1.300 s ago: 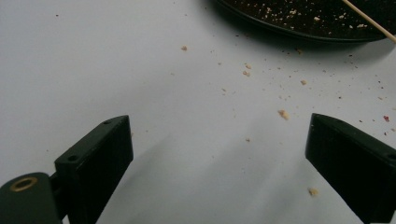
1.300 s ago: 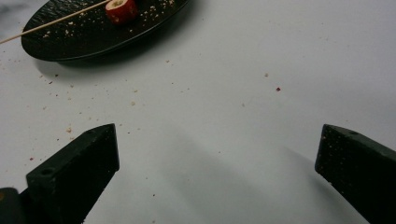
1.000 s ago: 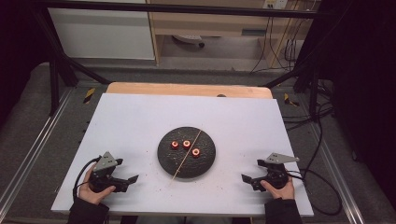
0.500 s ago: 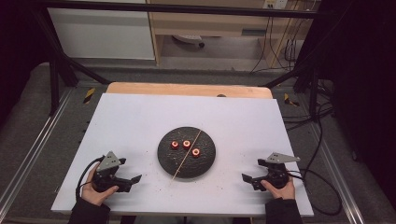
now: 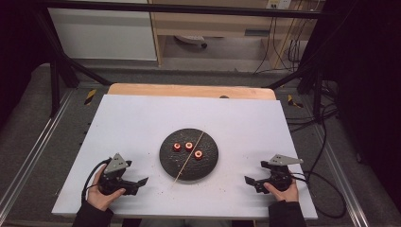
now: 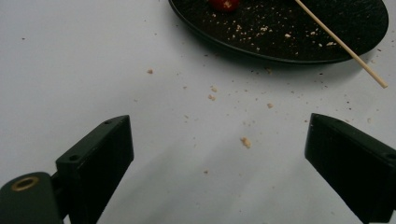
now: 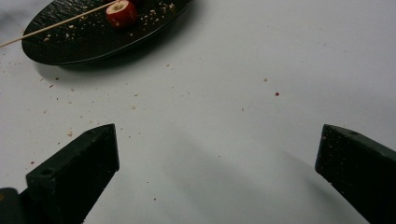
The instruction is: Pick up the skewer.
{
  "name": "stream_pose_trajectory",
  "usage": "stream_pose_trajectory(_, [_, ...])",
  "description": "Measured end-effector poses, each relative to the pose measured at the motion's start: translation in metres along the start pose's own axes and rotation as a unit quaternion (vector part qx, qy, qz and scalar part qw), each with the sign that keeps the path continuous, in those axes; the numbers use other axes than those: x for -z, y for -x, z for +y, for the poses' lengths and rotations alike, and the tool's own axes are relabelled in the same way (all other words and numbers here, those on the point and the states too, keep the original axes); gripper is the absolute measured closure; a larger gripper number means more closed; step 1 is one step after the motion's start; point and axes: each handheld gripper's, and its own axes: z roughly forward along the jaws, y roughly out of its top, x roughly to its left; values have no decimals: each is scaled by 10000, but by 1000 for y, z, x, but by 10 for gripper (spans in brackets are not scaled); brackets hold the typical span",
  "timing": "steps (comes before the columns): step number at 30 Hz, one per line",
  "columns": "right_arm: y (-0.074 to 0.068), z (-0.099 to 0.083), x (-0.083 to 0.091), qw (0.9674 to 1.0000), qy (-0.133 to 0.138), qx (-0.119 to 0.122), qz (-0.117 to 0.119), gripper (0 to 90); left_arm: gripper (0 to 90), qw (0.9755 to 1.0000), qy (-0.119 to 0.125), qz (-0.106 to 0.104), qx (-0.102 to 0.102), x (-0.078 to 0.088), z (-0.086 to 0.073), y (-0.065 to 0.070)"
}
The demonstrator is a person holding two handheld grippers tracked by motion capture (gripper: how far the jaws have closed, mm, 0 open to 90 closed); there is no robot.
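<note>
Shifted slightly toward the plate since a second ago: left gripper [image 5: 142,181], jaws wide apart, holding nothing. Right gripper [image 5: 249,180]: unmoved, jaws likewise spread and empty. Between them, well apart from both: black plate [image 5: 170,158] carrying three red pieces [image 5: 189,146] and a wooden skewer [image 5: 186,160] laid diagonally, tip overhanging the rim. Crumbs [image 6: 245,142] on the white table [image 5: 142,118].

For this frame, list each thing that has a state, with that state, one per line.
Left hand-held gripper: open, empty, low over the table.
Right hand-held gripper: open, empty, low over the table.
Plate: flat, crumb-strewn.
Skewer: bare, lying across the plate, tip past its rim.
Three red fruit pieces: loose on the plate.
</note>
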Motion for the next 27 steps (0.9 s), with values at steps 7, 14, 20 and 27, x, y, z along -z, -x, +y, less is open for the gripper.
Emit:
stream_pose_trajectory(7, [0, 0, 0, 10000, 8, 18, -1, 6, 76, 10000, -35, 14, -36, -4, 8, 9])
stream_pose_trajectory(14, [0, 0, 0, 10000, 8, 0, 2, 6, 81, 10000, -38, 44, -20, -8, 18, 18])
stream_pose_trajectory(20, [-1, 1, 0, 10000, 12, -2, -2, 6, 93, 9999, -107, 70, -48, -14, 32, 27])
stream_pose_trajectory(27, [-1, 1, -1, 10000, -1, 8, -16, 6, 107, 9999, -130, 85, -51, -18, 46, 36])
